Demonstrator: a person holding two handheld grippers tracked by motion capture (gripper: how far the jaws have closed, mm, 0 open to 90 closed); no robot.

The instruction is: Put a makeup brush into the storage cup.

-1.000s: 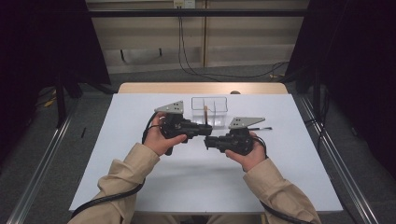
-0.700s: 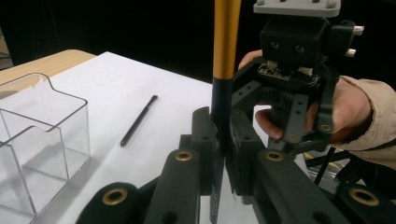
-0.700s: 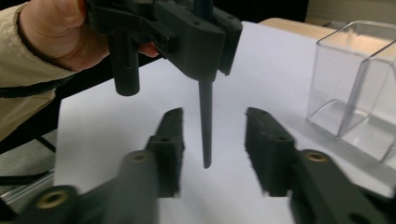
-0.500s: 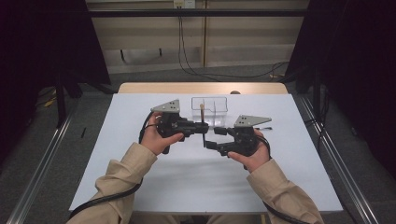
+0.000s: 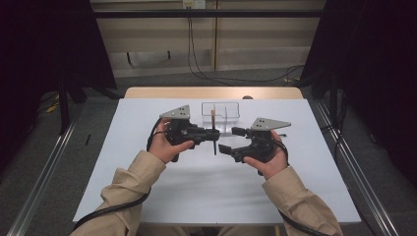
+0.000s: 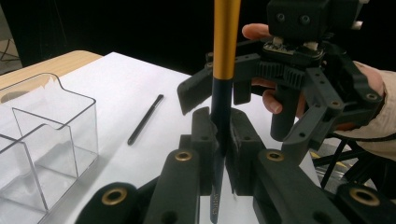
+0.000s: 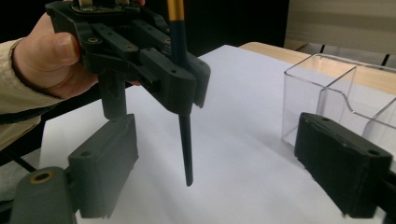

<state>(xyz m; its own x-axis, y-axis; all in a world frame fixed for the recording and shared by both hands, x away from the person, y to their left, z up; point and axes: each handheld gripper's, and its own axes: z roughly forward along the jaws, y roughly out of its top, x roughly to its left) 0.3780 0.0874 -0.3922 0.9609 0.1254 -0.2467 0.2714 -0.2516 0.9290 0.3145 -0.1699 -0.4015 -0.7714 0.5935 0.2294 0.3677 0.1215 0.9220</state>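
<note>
A white sheet covers the table [image 5: 147, 196], leaving a strip of bare wood along the far edge. On the sheet near that edge stands a clear plastic organiser [image 5: 221, 109] with compartments. A thin black pen [image 6: 145, 119] lies flat just beside it.

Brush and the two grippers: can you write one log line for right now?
left gripper: shut on brush, upright | right gripper: fingers just opened, nothing between | box: behind | pen: on table
</note>
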